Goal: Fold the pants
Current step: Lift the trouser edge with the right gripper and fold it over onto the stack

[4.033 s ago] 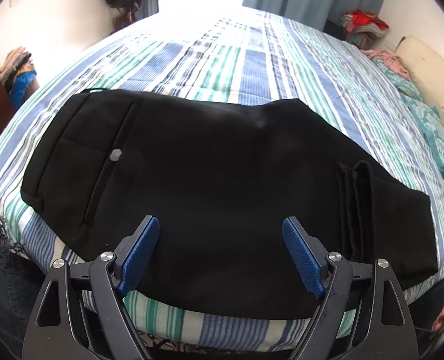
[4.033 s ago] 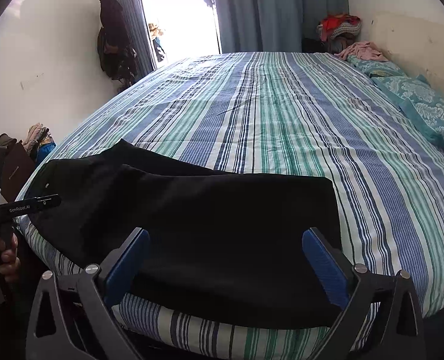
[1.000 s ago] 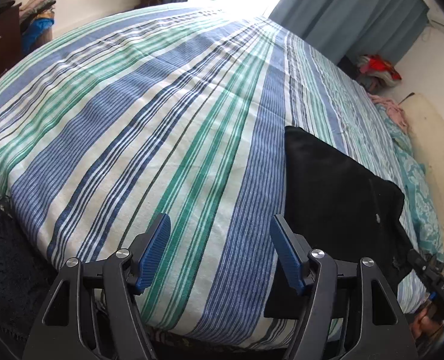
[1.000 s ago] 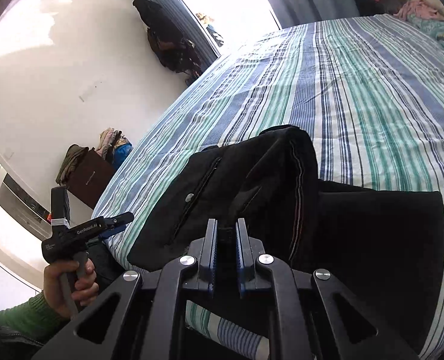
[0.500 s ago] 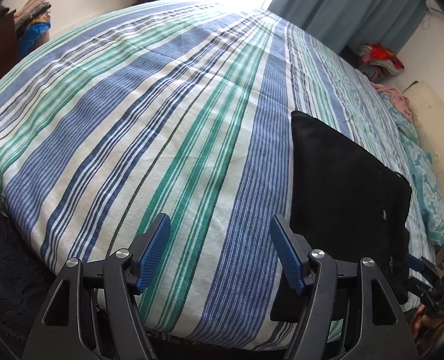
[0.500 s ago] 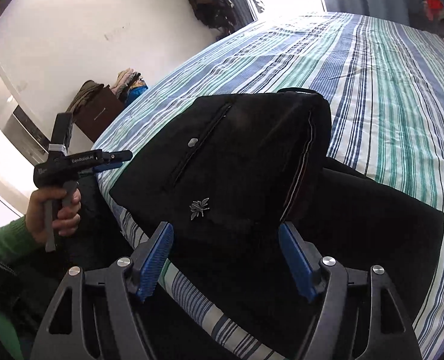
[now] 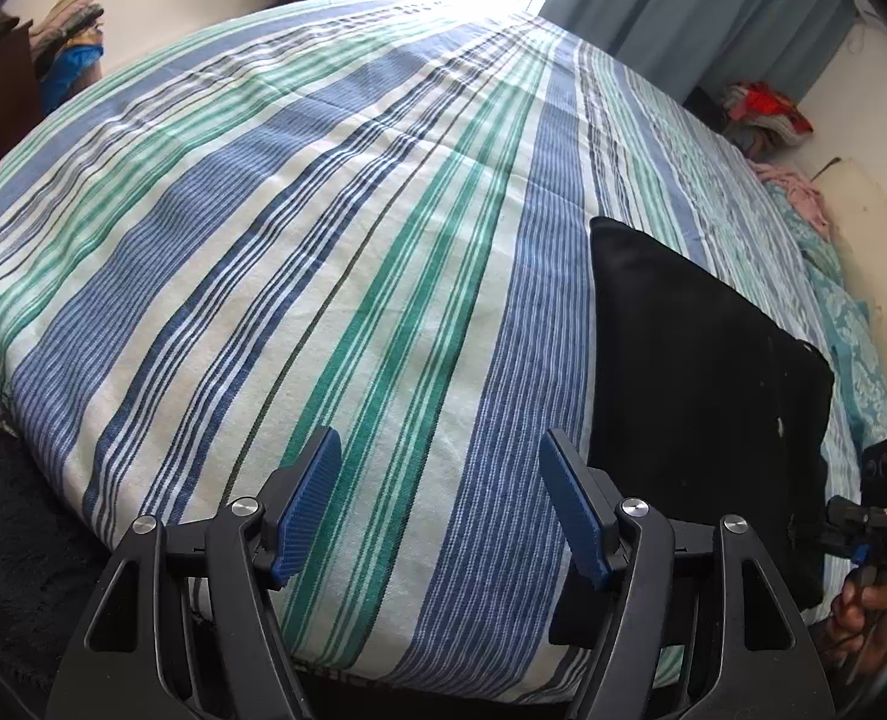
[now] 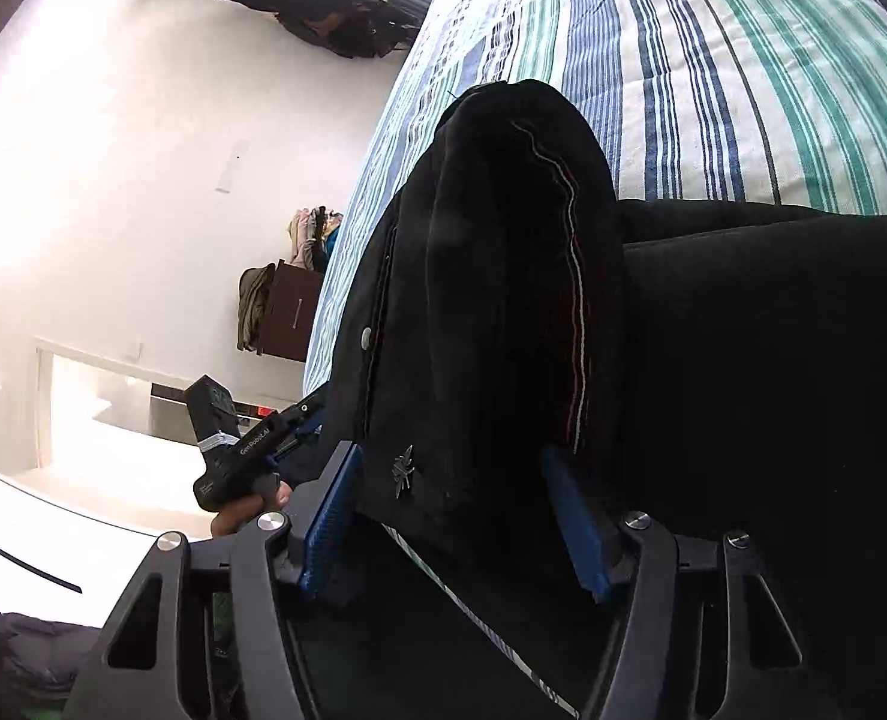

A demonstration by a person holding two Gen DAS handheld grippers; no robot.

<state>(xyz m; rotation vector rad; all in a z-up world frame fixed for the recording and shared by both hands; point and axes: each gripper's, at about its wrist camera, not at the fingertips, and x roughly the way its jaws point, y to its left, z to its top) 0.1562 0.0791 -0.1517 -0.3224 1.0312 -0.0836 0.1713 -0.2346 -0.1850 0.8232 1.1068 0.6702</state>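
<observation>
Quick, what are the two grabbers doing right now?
Left gripper: open, holding nothing, over the striped bedspread.
Right gripper: open, its fingers either side of the black pants.

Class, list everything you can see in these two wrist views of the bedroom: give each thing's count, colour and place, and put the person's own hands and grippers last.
pants: one, black, folded near the bed's near edge, waist layer on top.
bedspread: one, blue, green and white stripes, covering the bed.
curtain: one, blue-grey, far wall.
cabinet: one, dark brown, by the white wall, clothes piled on it.
hanging clothes: dark, by the doorway.
clothes pile: red and mixed, far corner.
pillow: teal patterned, right side of the bed.
left gripper: black with blue pads, open over bare bedspread.
right gripper: black with blue pads, open around the pants.
</observation>
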